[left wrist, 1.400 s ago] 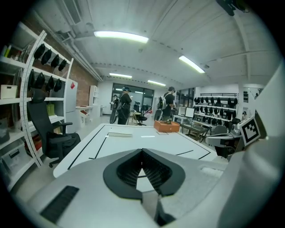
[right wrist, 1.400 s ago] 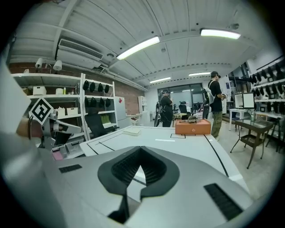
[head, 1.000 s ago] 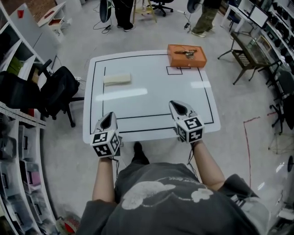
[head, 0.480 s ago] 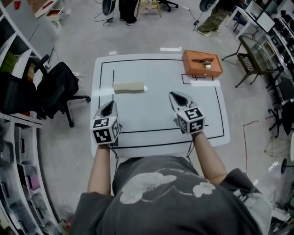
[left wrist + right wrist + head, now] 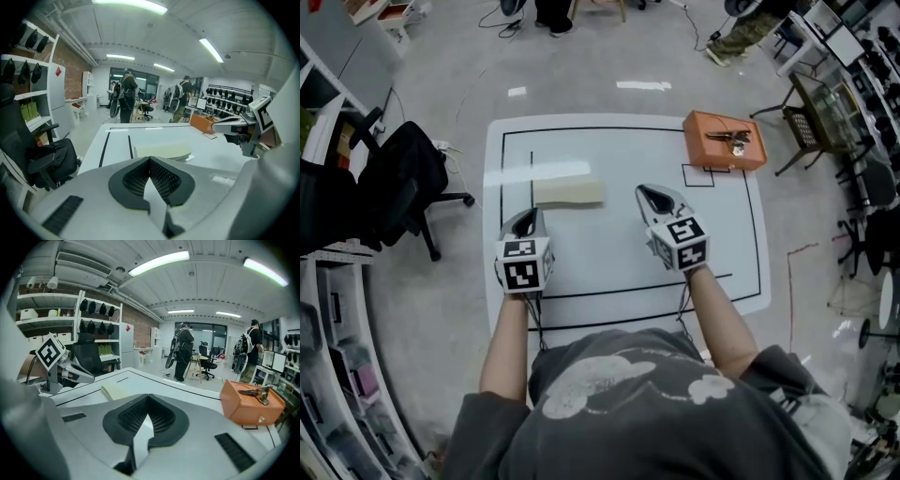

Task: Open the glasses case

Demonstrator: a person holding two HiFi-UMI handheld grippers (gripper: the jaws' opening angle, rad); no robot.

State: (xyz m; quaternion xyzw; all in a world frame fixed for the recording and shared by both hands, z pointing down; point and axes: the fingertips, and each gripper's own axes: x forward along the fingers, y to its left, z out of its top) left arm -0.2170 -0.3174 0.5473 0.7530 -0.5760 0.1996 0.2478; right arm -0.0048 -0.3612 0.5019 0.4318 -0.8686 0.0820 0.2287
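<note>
The glasses case (image 5: 568, 192) is a flat cream oblong, closed, lying on the white table (image 5: 609, 150) at its left middle. It also shows ahead in the left gripper view (image 5: 161, 151) and at the left in the right gripper view (image 5: 115, 391). My left gripper (image 5: 528, 215) hovers just short of the case, its tips a little to the case's left. Its jaws are shut with nothing between them (image 5: 149, 159). My right gripper (image 5: 649, 193) is level with the case, a short way to its right, also shut and empty (image 5: 148, 397).
An orange box (image 5: 724, 141) with a metal object on top sits at the table's far right corner. Black tape lines mark the tabletop. A black office chair (image 5: 398, 178) stands left of the table. People stand beyond the far edge.
Both grippers have moved forward over the table from its near edge toward the case. Both jaws have stayed shut.
</note>
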